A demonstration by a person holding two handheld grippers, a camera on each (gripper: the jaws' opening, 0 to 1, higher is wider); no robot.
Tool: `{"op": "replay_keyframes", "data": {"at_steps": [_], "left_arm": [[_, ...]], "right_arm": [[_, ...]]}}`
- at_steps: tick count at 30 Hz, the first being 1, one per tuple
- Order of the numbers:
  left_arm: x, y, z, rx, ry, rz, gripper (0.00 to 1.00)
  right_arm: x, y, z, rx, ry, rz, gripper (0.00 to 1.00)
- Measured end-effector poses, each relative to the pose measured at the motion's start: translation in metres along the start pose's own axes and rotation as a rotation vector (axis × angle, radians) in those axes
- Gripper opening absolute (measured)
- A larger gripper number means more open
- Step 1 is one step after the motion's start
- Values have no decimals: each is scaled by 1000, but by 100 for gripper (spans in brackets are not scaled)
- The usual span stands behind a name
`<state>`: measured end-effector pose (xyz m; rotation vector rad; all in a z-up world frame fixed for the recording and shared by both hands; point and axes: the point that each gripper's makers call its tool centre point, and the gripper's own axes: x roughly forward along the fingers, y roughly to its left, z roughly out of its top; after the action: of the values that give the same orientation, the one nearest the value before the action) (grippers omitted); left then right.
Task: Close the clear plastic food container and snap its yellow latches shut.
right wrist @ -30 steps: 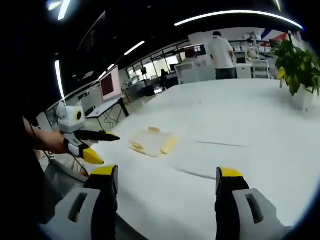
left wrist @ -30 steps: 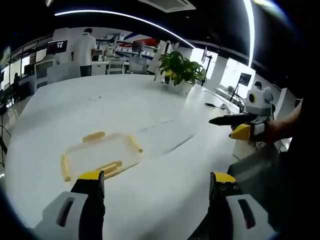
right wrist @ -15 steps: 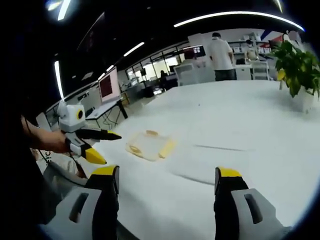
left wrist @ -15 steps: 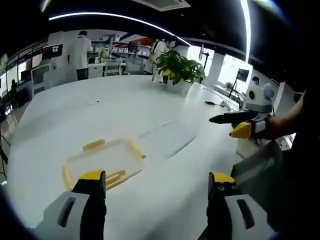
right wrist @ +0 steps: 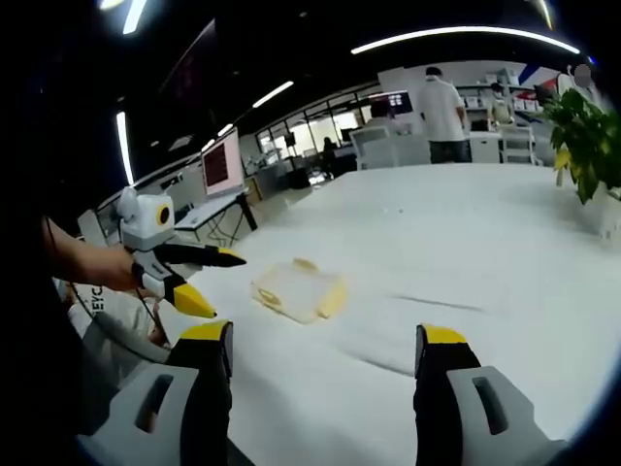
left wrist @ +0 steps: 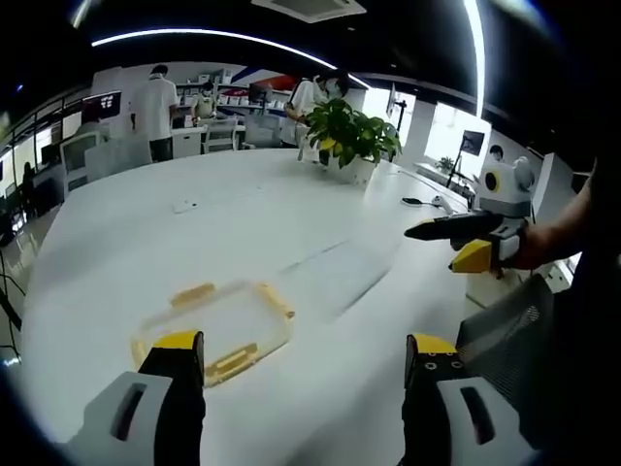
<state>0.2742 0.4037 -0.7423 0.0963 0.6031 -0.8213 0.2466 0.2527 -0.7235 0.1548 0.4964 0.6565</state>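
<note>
We see a big white table (left wrist: 194, 233) that spreads away from us in both views, its far end rounded and most of its top bare. Beyond it lies an open office with desks and monitors, where a person in a white shirt (left wrist: 155, 102) stands with their back to us at the far left of the left gripper view. A potted plant (left wrist: 351, 136) sits on the far part of the table, right of centre in that view, and at the far right edge in the right gripper view (right wrist: 587, 126).

The clear plastic food container (left wrist: 215, 320) lies flat on the table near us, just beyond the left gripper (left wrist: 296, 364) and toward its left jaw. Its yellow latches (left wrist: 192, 295) show along its edges. We cannot tell whether the lid is pressed fully down or whether any latch is snapped. In the right gripper view the container (right wrist: 297, 289) lies left of centre, well apart from the right gripper (right wrist: 323, 361).

Both tongs are spread wide with nothing between their yellow-tipped jaws. Neither touches the container. In each view the other tong comes in held by a hand, the right one (left wrist: 461, 243) at the right of the left gripper view, the left one (right wrist: 199, 277) at the left of the right gripper view, hovering above the table's near edge.
</note>
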Motion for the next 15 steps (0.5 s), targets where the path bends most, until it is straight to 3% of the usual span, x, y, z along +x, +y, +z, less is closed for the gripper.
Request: {"op": "replay_keyframes", "data": {"at_steps": [5,15], "left_arm": [[-1,0,-2,58,22,6,83],[-7,19,-10,24,33,37,81]], "right_arm": [[9,5,9,-31,-7,23,76],[25,15,11,-79,12,74,75]]}}
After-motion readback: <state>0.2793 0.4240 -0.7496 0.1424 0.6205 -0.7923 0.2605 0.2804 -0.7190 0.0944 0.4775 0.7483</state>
